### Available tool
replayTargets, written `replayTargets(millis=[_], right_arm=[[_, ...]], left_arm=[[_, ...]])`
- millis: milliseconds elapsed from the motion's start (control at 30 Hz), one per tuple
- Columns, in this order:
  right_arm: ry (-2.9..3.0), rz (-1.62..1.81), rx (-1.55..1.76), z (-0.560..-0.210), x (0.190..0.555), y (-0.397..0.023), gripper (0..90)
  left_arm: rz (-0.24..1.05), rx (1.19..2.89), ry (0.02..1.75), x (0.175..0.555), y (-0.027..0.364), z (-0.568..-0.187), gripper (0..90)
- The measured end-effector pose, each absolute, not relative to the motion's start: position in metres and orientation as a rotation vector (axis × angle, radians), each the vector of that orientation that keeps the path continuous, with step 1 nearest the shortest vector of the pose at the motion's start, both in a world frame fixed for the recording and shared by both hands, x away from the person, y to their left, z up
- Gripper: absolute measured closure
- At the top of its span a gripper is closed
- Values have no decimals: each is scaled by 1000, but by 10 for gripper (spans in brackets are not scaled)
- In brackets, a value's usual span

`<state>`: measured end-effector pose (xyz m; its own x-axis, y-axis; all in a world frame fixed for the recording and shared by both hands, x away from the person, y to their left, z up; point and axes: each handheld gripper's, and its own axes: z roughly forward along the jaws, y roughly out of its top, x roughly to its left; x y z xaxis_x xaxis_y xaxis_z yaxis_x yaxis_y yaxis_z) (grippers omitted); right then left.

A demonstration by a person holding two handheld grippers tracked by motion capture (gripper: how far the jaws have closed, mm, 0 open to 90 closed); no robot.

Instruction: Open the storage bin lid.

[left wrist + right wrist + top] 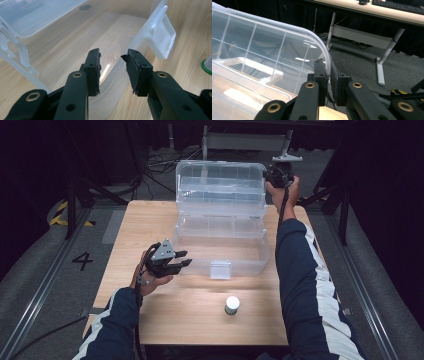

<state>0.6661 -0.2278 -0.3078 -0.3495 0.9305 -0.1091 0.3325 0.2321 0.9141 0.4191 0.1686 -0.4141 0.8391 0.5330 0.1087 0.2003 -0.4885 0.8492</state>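
A "4" marks the floor. Your right gripper clamps the box lid; your left gripper jaws stand apart, empty.

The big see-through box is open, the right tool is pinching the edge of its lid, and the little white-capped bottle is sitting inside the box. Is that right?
Not quite. The bottle is not inside: the high view shows it standing on the table, in front of the box. The rest holds: the box is open, and the right tool pinches the edge of its lid.
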Motion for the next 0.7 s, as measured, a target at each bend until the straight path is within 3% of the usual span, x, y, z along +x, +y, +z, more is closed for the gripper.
replayTargets(millis=[700], right_arm=[[1827,1080,1165,-312,671,-227,835]], left_arm=[[447,2074,534,419,169,-415,642]])
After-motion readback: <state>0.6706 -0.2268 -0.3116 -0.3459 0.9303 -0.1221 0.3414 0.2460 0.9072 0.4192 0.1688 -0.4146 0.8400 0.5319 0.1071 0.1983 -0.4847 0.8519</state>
